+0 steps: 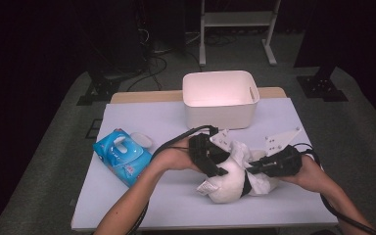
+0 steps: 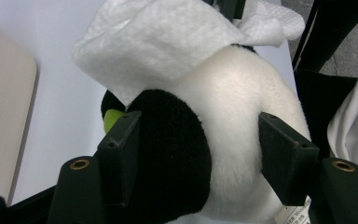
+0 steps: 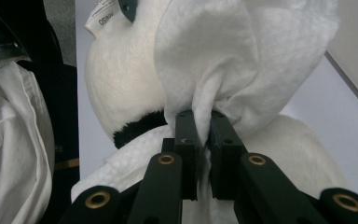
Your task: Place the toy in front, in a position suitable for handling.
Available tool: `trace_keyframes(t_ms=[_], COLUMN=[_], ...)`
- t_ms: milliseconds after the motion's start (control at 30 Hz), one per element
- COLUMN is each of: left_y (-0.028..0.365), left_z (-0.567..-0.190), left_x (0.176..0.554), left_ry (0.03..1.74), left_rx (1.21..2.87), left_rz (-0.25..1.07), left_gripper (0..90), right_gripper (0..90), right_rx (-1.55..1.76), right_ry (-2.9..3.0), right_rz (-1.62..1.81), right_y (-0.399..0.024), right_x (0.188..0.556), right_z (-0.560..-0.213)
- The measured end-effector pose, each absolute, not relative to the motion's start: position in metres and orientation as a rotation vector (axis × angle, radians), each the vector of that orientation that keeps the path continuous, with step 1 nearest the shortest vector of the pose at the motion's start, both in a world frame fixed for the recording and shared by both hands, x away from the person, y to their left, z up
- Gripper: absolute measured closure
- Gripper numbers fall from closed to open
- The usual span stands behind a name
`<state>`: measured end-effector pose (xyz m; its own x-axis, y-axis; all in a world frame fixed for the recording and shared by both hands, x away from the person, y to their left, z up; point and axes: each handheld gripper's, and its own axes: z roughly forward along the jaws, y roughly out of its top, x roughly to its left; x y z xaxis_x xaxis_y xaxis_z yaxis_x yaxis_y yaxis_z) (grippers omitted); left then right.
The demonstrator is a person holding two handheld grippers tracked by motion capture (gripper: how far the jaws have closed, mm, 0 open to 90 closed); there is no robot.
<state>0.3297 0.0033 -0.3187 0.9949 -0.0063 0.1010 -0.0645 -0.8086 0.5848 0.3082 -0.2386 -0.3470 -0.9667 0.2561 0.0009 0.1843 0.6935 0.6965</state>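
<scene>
High view: a black-and-white plush toy (image 1: 225,183) lies on the table (image 1: 166,122) near the front edge, between the two hands. The left claw (image 2: 196,140) straddles the toy's body, a pad on either side, one against the black patch and one against the white fur; whether the pads press I cannot tell. The right claw (image 3: 204,135) is pinched tight on a white wipe (image 3: 223,70) draped over the toy. A white bin (image 1: 220,98) stands behind, and a blue wipes pack (image 1: 122,156) lies to the left.
</scene>
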Motion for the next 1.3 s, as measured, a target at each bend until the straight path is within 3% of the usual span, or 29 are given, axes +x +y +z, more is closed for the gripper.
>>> trace_keyframes(t_ms=[767,1300], left_y=[0.003,-0.003], left_z=[-0.320,-0.316], left_x=[0.314,0.327], left_ry=[-0.130,-0.072], left_rx=[2.500,2.526], left_rz=[0.146,0.182], left_gripper=[37.2,33.5], right_gripper=[82.6,84.1], right_rx=[0.393,0.418], right_ry=[2.803,2.837], right_rz=[1.103,1.056], right_y=[-0.251,-0.251], right_x=[0.328,0.312], right_z=[-0.330,-0.342])
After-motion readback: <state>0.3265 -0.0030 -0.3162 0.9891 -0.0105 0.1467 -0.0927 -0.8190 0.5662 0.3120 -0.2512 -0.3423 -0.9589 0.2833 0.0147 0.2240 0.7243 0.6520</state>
